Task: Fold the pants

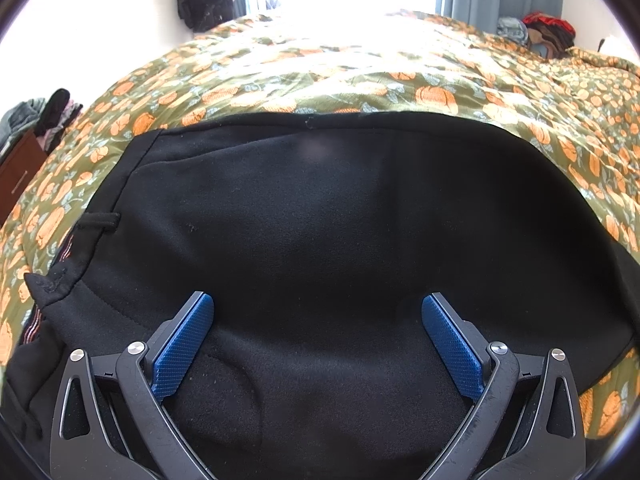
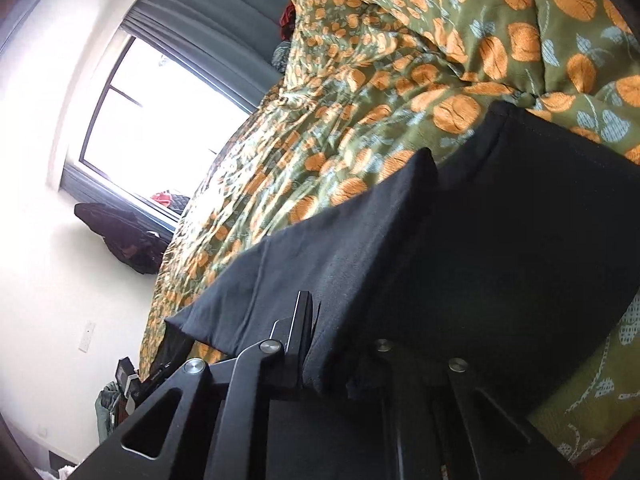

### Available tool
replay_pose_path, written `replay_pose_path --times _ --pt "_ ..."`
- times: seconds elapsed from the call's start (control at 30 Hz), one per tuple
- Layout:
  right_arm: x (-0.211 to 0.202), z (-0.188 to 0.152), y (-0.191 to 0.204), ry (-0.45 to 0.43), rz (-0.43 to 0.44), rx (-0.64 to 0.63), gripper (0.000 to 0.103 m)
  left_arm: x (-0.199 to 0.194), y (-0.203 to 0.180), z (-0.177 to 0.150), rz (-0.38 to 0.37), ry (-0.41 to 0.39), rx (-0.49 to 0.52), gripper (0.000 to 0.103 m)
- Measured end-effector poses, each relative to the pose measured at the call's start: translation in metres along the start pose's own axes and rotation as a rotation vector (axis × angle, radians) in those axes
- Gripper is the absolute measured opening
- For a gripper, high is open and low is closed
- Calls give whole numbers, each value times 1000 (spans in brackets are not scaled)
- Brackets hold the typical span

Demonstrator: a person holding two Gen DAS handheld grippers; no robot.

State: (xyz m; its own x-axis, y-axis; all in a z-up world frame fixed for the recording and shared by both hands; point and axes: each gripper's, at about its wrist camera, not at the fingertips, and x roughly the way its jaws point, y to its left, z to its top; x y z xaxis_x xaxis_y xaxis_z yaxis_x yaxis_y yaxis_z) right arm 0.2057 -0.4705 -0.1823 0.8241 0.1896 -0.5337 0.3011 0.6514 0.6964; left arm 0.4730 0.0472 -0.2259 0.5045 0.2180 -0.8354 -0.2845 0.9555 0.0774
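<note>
We see the black pants [image 1: 320,220] spread flat on the floral bedspread [image 1: 360,76], waistband toward nine o'clock. Our left gripper [image 1: 318,340] hovers over them, jaws wide apart, empty. Our right gripper [image 2: 320,344] is clamped on a lifted pants [image 2: 400,240] fold.

No readable text, label, brand or number on anything here.
</note>
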Motion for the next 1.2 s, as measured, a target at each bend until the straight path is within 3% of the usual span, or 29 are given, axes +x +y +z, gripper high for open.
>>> replay_pose_path --times 0.07,0.1,0.2,0.27,0.33,0.47,0.53,0.6,0.67,0.73,0.83,0.9,1.0,1.03,1.1,1.2 --pt "-11 6 18 -19 36 -50 13 -19 5 7 -38 51 -62 101" --pt "-18 8 26 -27 54 -76 13 -36 8 8 -116 29 -106 101" --pt "-33 13 46 -43 105 -140 11 -66 5 27 -475 -9 -176 102" --pt "-39 16 54 -42 144 -159 11 -59 -11 48 -635 73 -203 102" --pt "-45 19 60 -37 176 -177 11 -36 -31 67 -704 176 -237 102" --pt "-68 22 69 -65 272 -203 11 4 -58 84 -661 254 -258 98" --pt "-85 21 71 -71 336 -215 10 17 -62 84 -668 284 -292 73" --pt "-100 18 68 -66 396 -215 10 22 -60 80 -709 302 -320 31" --pt "-109 16 60 -52 418 -208 10 15 -50 70 -716 289 -328 6" --pt "-107 19 48 -33 345 -211 10 -7 -33 63 -751 243 -354 5" --pt "-88 35 33 -3 243 -211 10 -88 0 61 -815 72 -342 5" --pt "-80 50 38 -11 248 -239 10 -151 30 51 -833 -52 -315 5" --pt "-76 72 57 6 352 -267 10 -221 67 6 -766 -155 -256 6" --pt "-72 77 59 41 371 -272 10 -230 75 -20 -728 -146 -242 6" --pt "-59 80 50 135 297 -301 10 -219 77 -72 -669 -53 -238 6" --pt "-30 69 0 278 15 -324 10 -168 56 -139 -622 137 -229 6"
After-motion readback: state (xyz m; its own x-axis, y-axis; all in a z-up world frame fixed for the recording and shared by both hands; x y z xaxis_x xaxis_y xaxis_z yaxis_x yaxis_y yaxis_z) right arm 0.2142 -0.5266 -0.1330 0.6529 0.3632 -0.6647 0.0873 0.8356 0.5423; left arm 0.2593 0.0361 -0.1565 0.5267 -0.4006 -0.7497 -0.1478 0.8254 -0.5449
